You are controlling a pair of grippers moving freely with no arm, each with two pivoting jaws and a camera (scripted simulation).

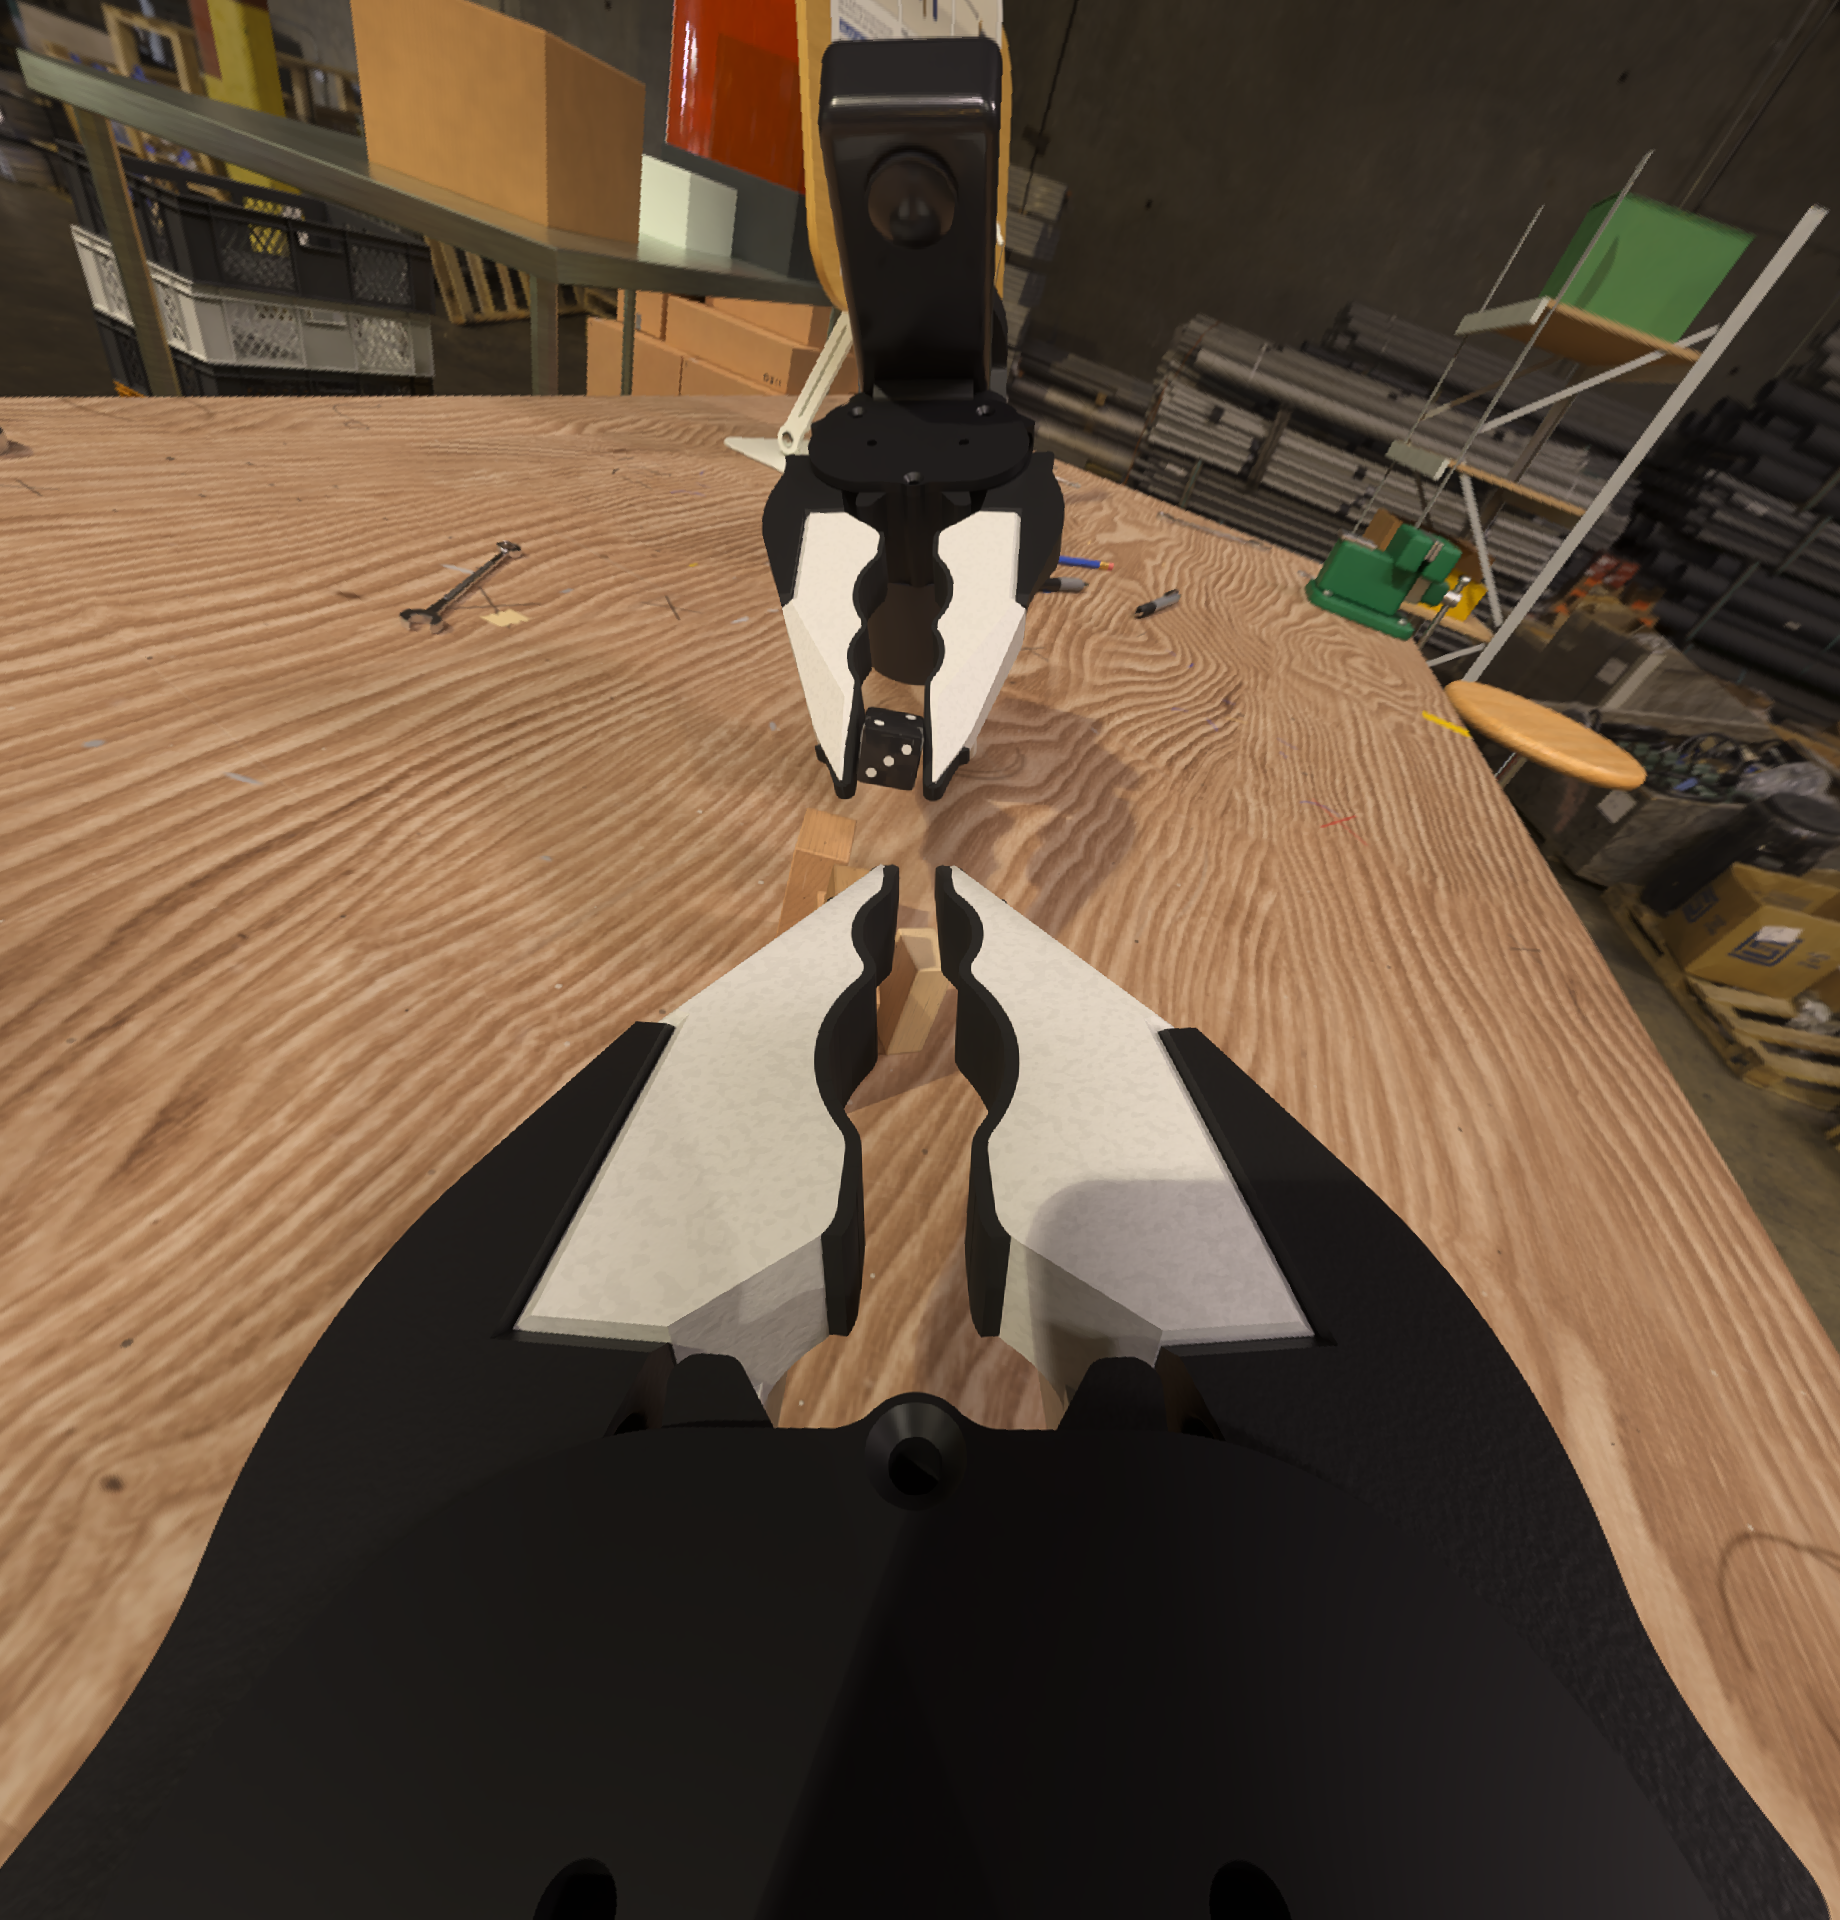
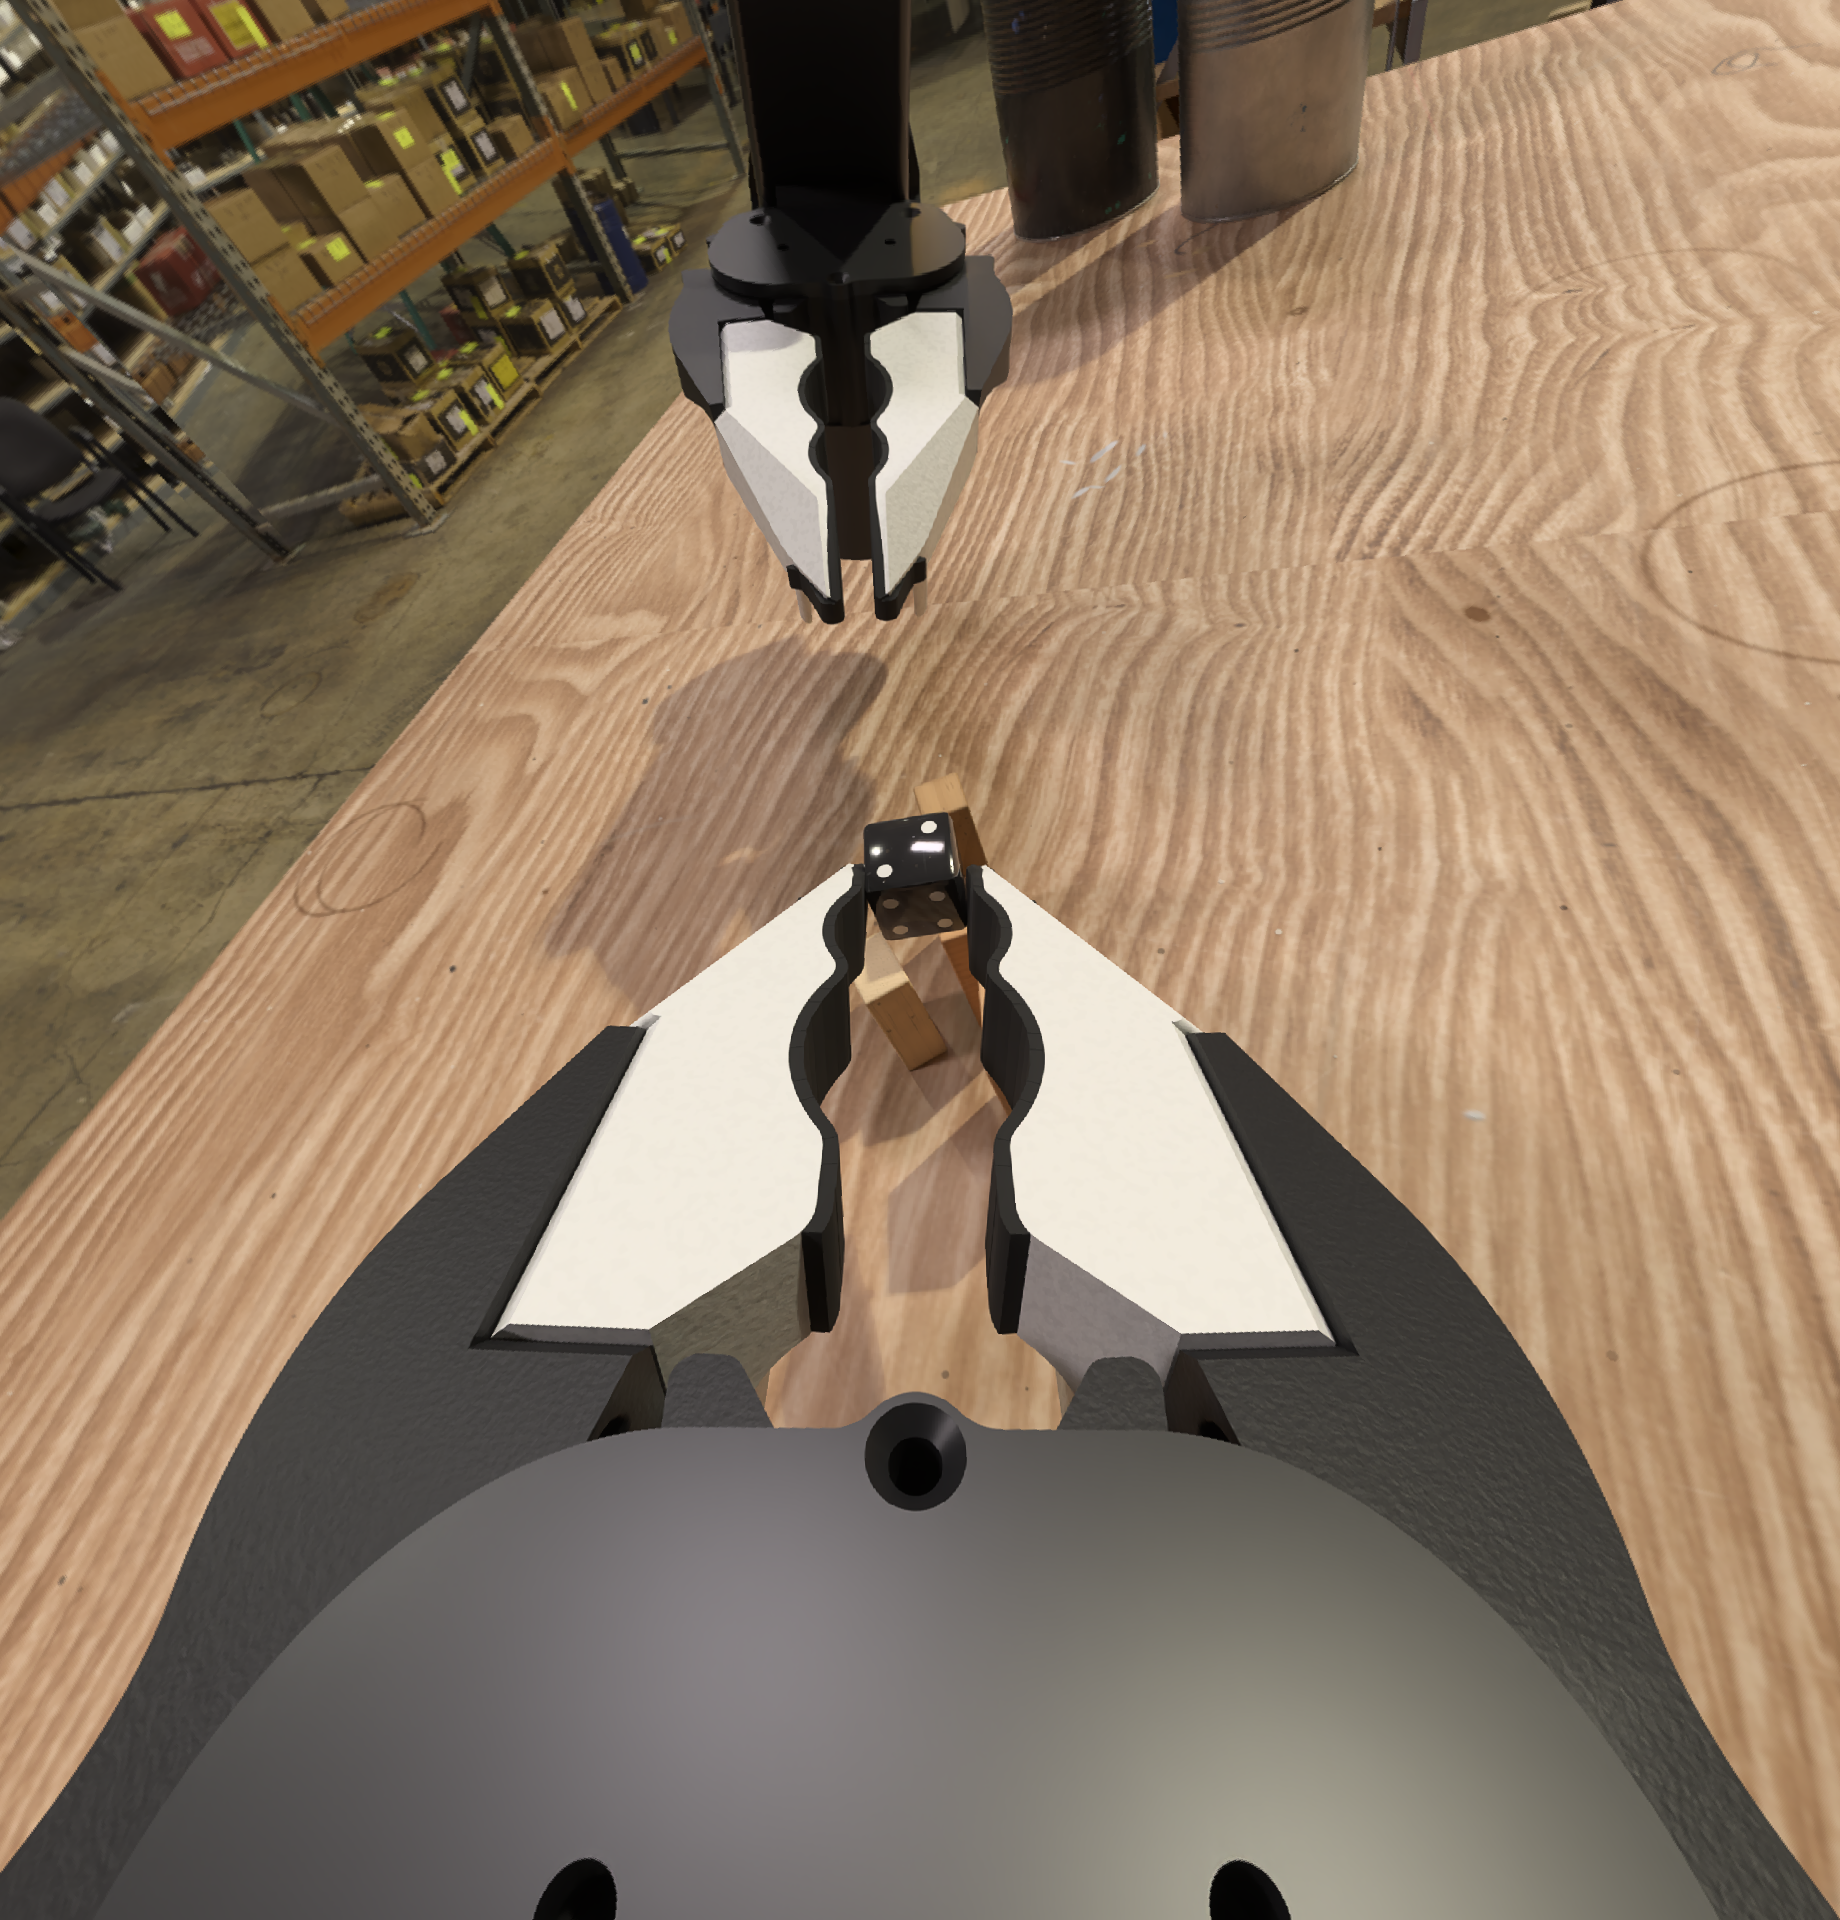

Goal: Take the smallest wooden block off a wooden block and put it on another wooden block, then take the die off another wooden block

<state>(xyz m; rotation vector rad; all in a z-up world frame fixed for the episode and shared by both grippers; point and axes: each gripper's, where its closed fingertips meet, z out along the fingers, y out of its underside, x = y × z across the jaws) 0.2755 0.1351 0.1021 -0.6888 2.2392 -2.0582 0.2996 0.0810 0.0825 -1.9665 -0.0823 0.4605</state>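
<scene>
Black die (image 2: 913,881) clamped between right gripper (image 2: 911,883) jaws above wooden blocks (image 2: 905,1013); left gripper (image 1: 916,878) jaws narrowly apart, empty; bare table (image 2: 1415,831) all round.

Surface: wood-grain tabletop (image 1: 272,935) fills most of the frame.
Upper left: orange-beamed shelving (image 2: 303,156) stacked with cartons.
Upper right: dark pipe stacks (image 1: 1311,416), round stool (image 1: 1544,732).
Floor: grey concrete (image 2: 168,644).
</scene>
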